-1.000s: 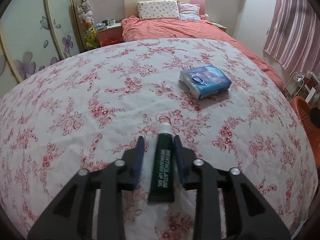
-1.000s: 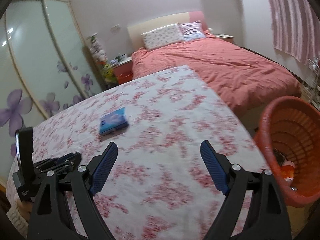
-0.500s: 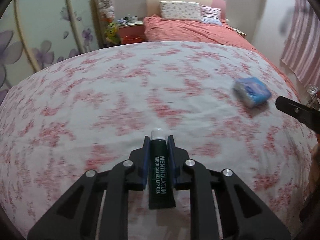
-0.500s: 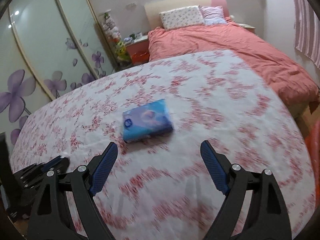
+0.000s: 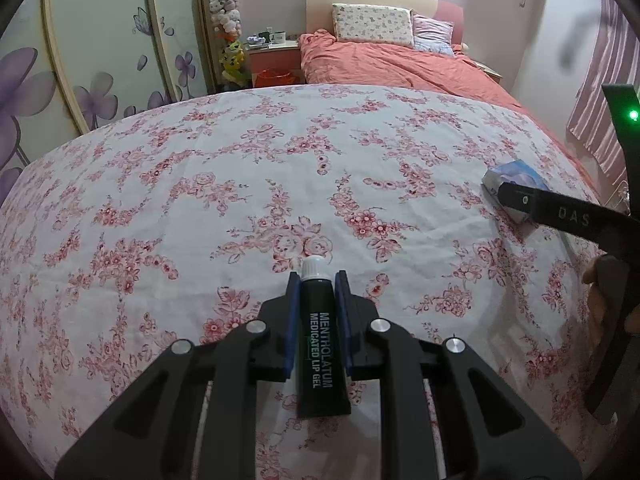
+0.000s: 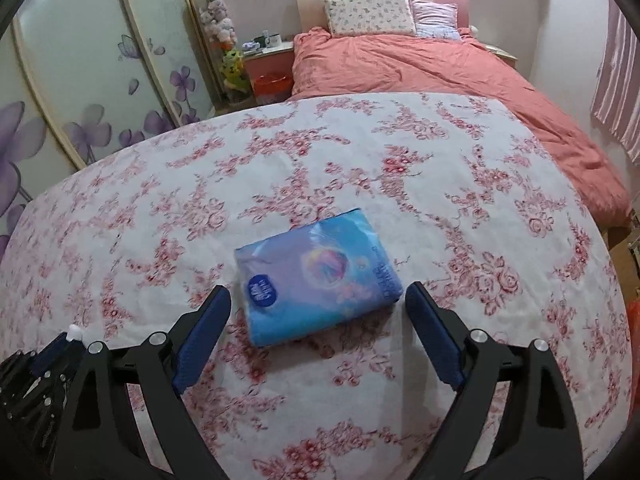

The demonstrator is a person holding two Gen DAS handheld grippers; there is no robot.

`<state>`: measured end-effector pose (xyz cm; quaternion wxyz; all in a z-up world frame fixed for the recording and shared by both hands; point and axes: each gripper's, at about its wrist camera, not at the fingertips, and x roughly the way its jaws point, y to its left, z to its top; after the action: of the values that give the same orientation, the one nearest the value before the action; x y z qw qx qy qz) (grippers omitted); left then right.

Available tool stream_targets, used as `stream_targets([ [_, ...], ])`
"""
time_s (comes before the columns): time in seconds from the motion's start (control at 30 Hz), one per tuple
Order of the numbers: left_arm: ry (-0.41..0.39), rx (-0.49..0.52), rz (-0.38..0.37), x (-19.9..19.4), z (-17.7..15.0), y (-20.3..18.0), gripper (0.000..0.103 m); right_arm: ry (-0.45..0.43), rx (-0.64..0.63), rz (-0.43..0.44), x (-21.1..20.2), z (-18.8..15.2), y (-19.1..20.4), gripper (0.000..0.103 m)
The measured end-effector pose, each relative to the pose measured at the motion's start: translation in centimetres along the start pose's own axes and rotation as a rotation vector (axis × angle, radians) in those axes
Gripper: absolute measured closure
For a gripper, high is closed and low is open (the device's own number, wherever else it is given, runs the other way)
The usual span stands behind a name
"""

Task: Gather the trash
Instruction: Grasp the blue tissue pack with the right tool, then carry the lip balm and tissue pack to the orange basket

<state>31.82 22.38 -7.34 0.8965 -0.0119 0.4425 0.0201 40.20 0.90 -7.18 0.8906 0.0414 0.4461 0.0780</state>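
A dark green lip gel tube (image 5: 322, 352) with a white cap is clamped between the blue pads of my left gripper (image 5: 316, 276), just above the floral cloth (image 5: 200, 200). A blue tissue pack (image 6: 316, 280) lies flat on the cloth. My right gripper (image 6: 317, 290) hovers over its near end; its jaws are opening, with the pack's near part between the fingers and untouched. From the left wrist the pack (image 5: 512, 172) sits at far right, partly hidden behind a right gripper finger (image 5: 560, 212). The left gripper (image 6: 60, 346) shows at the lower left of the right wrist view.
The floral cloth covers a wide surface at the foot of a bed with a salmon duvet (image 6: 420, 68) and pillows. A wardrobe with purple flowers (image 6: 80, 100) stands left, a nightstand (image 6: 268, 60) behind. An orange basket's edge (image 6: 634, 312) shows at far right.
The left jaws closed onto the tube and carried it leftwards, away from the pack. The right gripper swung from the orange basket over to the blue pack and came down close to it.
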Motion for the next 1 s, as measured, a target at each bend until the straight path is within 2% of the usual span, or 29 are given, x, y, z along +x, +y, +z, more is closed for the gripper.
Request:
stream_targets([
  [0.13,0.001,0.002,0.001,0.0,-0.1,-0.1,0.085,0.001,-0.01,-0.008,0.3,0.2,-0.3,0.009],
  [0.23,0.002,0.002,0.006,-0.1,-0.1,-0.3,0.085,0.005,-0.061,-0.037,0.8,0.4,0.3,0.009],
  [0.37,0.004,-0.001,0.01,-0.1,-0.2,-0.4,0.085,0.011,-0.1,-0.03,1.2,0.9,0.8,0.009],
  [0.4,0.005,-0.001,0.011,-0.1,-0.2,-0.5,0.085,0.015,-0.111,-0.037,1.4,1.0,0.8,0.014],
  [0.43,0.006,-0.002,0.01,-0.1,-0.2,-0.4,0.085,0.011,-0.12,-0.044,1.3,1.1,0.9,0.025],
  [0.53,0.005,-0.007,0.002,-0.3,-0.3,-0.4,0.085,0.005,-0.134,-0.031,0.7,0.6,0.3,0.026],
  [0.73,-0.018,-0.012,-0.024,-1.7,-0.6,-1.3,0.085,-0.05,-0.041,0.005,-2.9,-2.0,-3.5,0.027],
  [1.0,-0.085,0.017,-0.092,-5.8,-0.5,-4.9,0.085,-0.225,0.088,0.001,-11.5,-5.2,-8.7,0.026],
])
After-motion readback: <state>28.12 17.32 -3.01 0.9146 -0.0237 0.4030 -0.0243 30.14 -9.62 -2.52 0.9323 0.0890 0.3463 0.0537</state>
